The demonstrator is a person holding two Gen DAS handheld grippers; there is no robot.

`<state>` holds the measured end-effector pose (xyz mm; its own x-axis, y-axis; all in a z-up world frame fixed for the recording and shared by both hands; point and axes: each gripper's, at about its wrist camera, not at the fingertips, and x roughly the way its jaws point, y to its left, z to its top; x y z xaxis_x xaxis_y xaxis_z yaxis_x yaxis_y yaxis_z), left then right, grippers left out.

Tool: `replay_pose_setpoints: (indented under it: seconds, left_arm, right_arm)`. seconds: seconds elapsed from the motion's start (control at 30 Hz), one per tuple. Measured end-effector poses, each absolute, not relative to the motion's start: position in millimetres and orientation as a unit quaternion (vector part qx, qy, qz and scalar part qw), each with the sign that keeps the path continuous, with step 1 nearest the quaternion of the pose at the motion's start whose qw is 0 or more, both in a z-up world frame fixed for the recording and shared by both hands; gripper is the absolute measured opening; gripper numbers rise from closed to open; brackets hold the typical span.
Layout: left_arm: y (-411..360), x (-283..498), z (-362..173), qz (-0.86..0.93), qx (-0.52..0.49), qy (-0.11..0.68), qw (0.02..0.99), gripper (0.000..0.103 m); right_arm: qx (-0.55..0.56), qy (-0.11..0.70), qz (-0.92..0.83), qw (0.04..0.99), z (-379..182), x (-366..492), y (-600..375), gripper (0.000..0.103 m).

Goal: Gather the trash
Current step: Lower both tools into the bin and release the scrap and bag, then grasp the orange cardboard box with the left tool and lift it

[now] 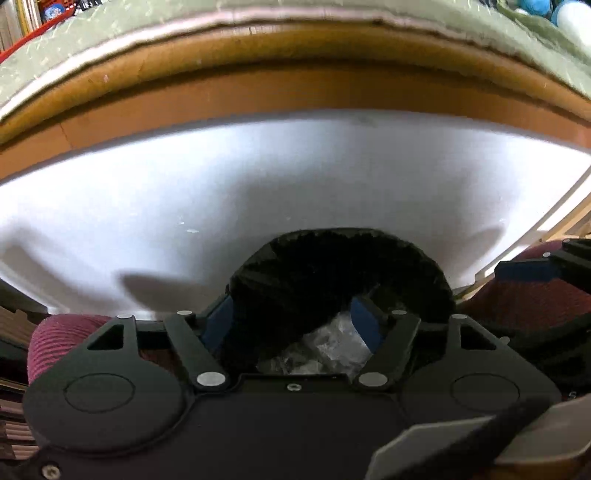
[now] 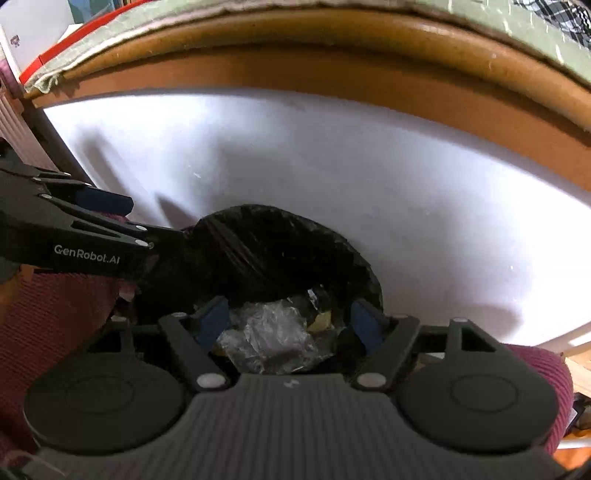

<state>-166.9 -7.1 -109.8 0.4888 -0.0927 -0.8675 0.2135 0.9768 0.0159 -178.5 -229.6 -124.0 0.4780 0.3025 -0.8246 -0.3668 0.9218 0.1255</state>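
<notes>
A black trash bag [image 2: 280, 251] stands open against a white panel. Crumpled clear plastic [image 2: 266, 336] and a yellowish scrap [image 2: 321, 321] lie in its mouth. My right gripper [image 2: 290, 321] hovers open just above that mouth, its blue pads on either side of the plastic and apart from it. My left gripper [image 2: 144, 225] reaches in from the left, open, with its lower finger at the bag's rim. In the left wrist view the left gripper [image 1: 291, 325] straddles the bag [image 1: 332, 273], and the clear plastic [image 1: 325, 343] shows between its spread fingers.
The white panel [image 2: 332, 177] rises right behind the bag, under a brown wooden edge [image 2: 332, 62] covered with green cloth [image 1: 110, 33]. Maroon ribbed fabric [image 2: 55, 314] lies on both sides of the bag. A red box [image 2: 55, 51] sits at the far left.
</notes>
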Motion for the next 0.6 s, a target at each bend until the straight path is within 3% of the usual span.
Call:
replay_pose_setpoints:
  seconds: [0.33,0.6]
  left_arm:
    - [2.7,-168.6,-10.3,-0.13,0.04,0.368,0.92,0.084]
    - [5.2,-125.2,32.2,-0.104,0.029,0.29,0.951,0.088]
  right_arm:
    - [-0.018,0.366,0.232,0.901,-34.1,-183.6,-238.0,0.086]
    - [-0.041,0.273,0.181,0.944,8.0,-151.1,-258.2,0.087]
